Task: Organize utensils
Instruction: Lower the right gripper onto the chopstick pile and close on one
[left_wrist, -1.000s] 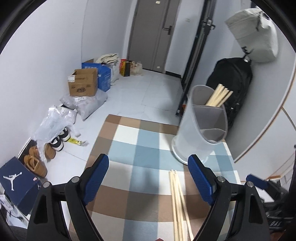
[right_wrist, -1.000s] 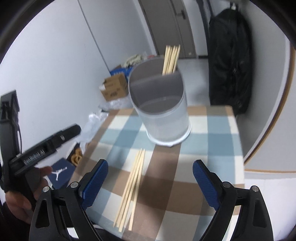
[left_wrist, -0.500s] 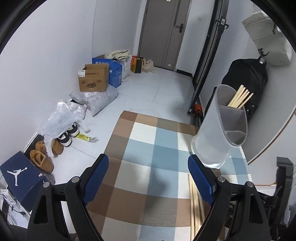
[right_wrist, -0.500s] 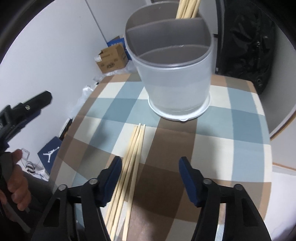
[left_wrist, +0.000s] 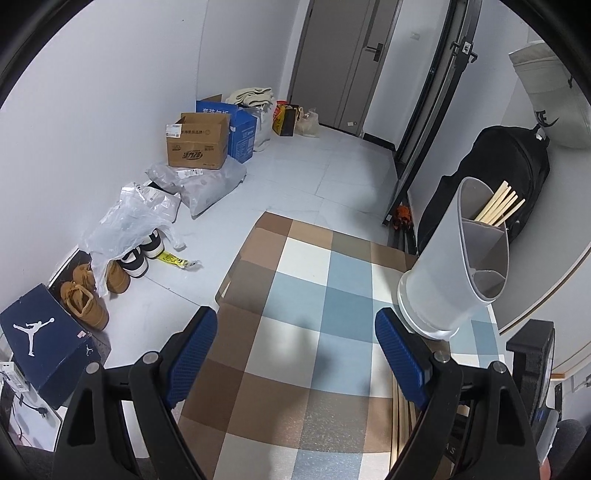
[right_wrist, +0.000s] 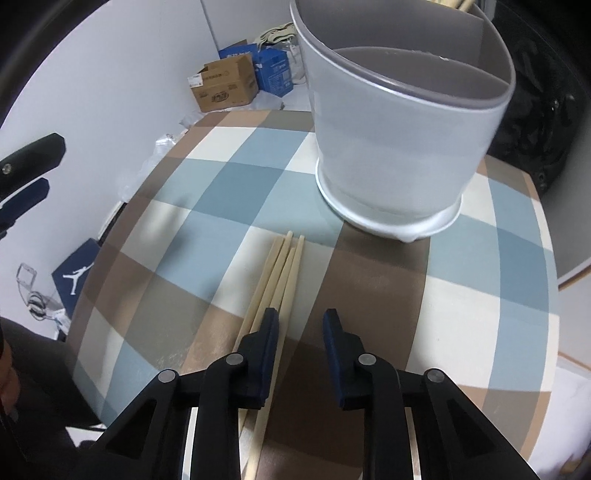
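Several wooden chopsticks (right_wrist: 280, 273) lie side by side on the checked tablecloth (right_wrist: 207, 192), in front of a translucent grey utensil holder (right_wrist: 399, 155) with divided compartments. My right gripper (right_wrist: 301, 317) hangs low over their near part with its jaws closing. Its left finger covers most of the chopsticks; the rightmost one runs just inside the gap, and no pad presses on it. In the left wrist view my left gripper (left_wrist: 295, 321) stands wide open over bare cloth. The holder (left_wrist: 443, 288) rises at its right with more chopsticks (left_wrist: 502, 206) in the back compartment.
The table's left edge (left_wrist: 229, 280) drops to a tiled floor with cardboard boxes (left_wrist: 195, 142), plastic bags, shoes (left_wrist: 88, 295) and a dark shoe box (left_wrist: 40, 343). A black backpack (left_wrist: 509, 173) hangs behind the holder. A hand holding the left gripper (right_wrist: 26, 173) shows at the left edge.
My right gripper came down and forward onto the loose chopsticks, and its jaws went from wide to narrow. The left gripper drifted left, so the holder now sits at its right.
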